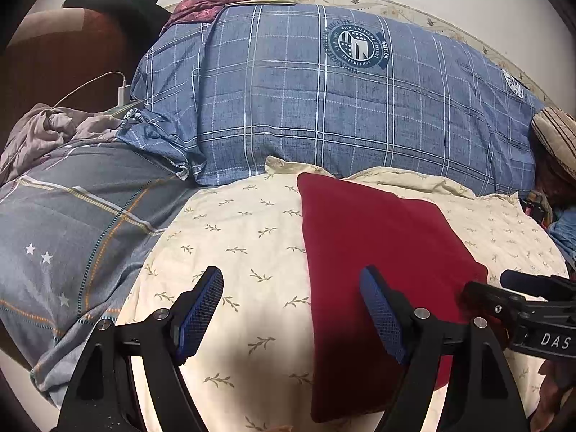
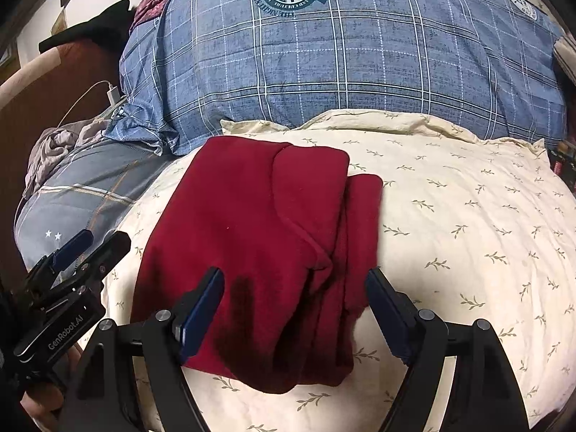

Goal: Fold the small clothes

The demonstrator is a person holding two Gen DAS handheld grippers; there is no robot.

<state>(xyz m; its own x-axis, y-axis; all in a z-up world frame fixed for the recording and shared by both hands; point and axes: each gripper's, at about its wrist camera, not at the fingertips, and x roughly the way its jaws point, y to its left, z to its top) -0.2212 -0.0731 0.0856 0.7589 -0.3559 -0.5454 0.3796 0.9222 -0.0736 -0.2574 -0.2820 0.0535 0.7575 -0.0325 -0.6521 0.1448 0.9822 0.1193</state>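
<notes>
On cream pillow (image 2: 468, 216), both hand-held grippers gape wide, empty, over red garment (image 2: 252, 234)

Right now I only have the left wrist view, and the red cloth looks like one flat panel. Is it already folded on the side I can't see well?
Observer: Yes. The right wrist view shows the red cloth lying in layers, with a curved, seamed flap on top.
Operator: Does anything stick out?
Observer: A lower layer pokes out past the flap on the right, onto the cream leaf-print bedding.
Operator: And the right gripper?
Observer: The right gripper has its jaws open over the cloth's near part and is gripping nothing.
</notes>
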